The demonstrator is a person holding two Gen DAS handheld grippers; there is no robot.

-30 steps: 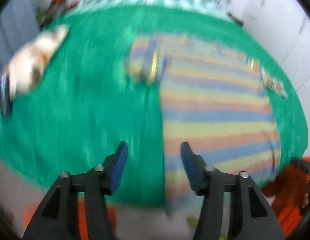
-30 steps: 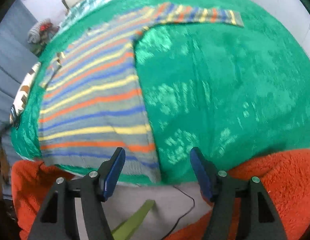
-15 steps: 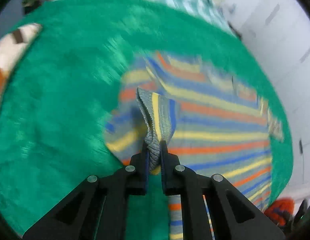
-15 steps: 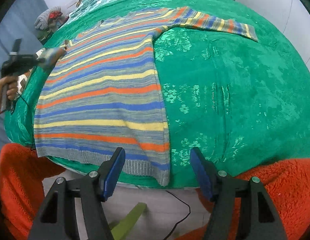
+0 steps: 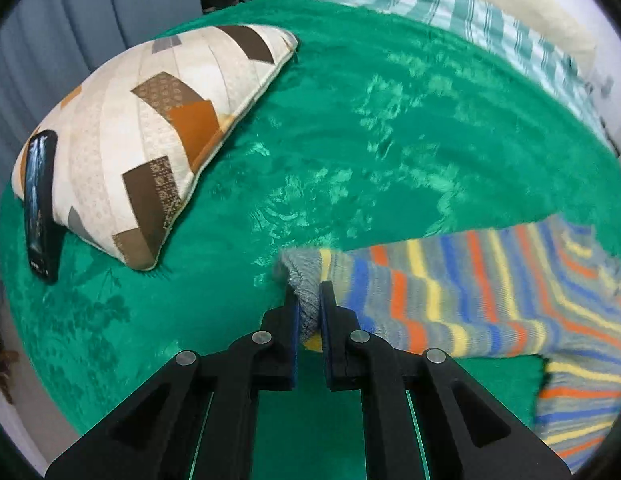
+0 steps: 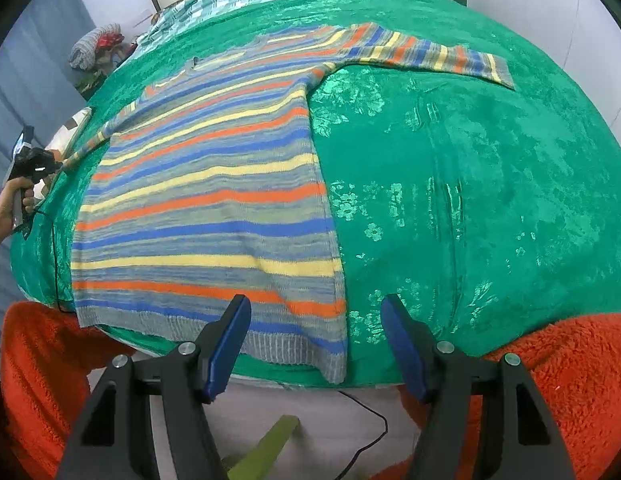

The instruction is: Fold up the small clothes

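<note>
Two tongs | left [image 5: 308, 304] pinching sweater [image 6: 214, 200] cuff | right [image 6: 314, 344] spread

No readable text, label, brand or number appeared in either view. The phone [image 5: 40, 204] leaning against the patchwork pillow [image 5: 150, 136] showed only a dark, blurred screen, and the striped sweater [image 6: 214, 208] and the green bedspread [image 6: 470, 180] carried patterns but no lettering.

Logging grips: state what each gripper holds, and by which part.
Left gripper pinches the striped knitted sweater by its grey ribbed sleeve cuff. Right gripper is open, holding nothing.
</note>
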